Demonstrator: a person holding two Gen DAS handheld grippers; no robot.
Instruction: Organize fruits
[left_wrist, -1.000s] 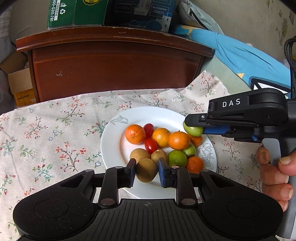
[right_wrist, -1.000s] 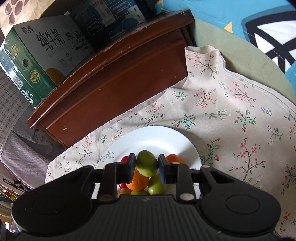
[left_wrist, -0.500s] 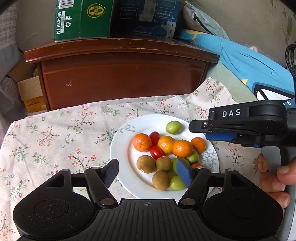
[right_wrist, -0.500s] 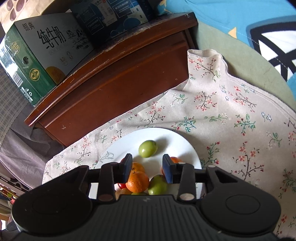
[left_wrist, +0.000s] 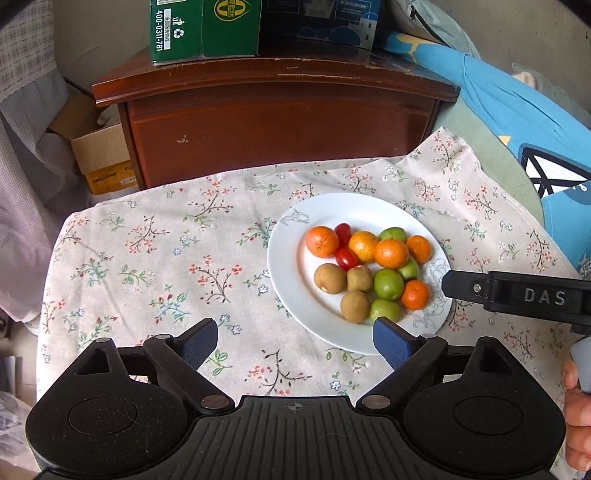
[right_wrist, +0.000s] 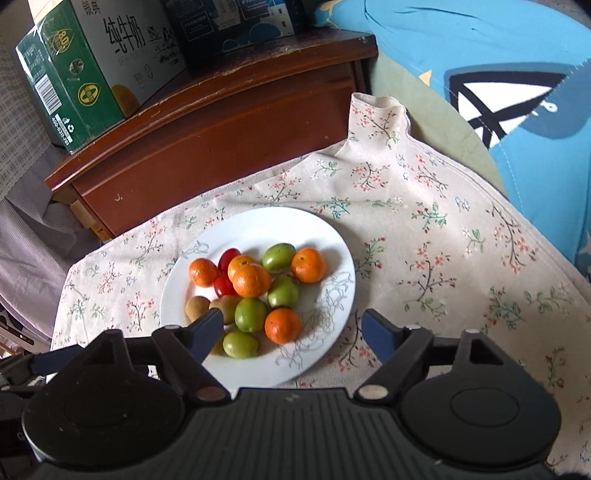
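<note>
Only the left view showed the right gripper (left_wrist: 517, 295). Both jaws were opening, empty; ahead of them the plate (right_wrist: 236, 229) held five oranges, four green fruits, three brown fruits and two tomatoes.

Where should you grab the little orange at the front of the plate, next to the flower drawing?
Probably from above, pinching the front orange across its round middle, along the line running from the bare plate side to the open gap behind it. A green fruit crowds its left.
</note>
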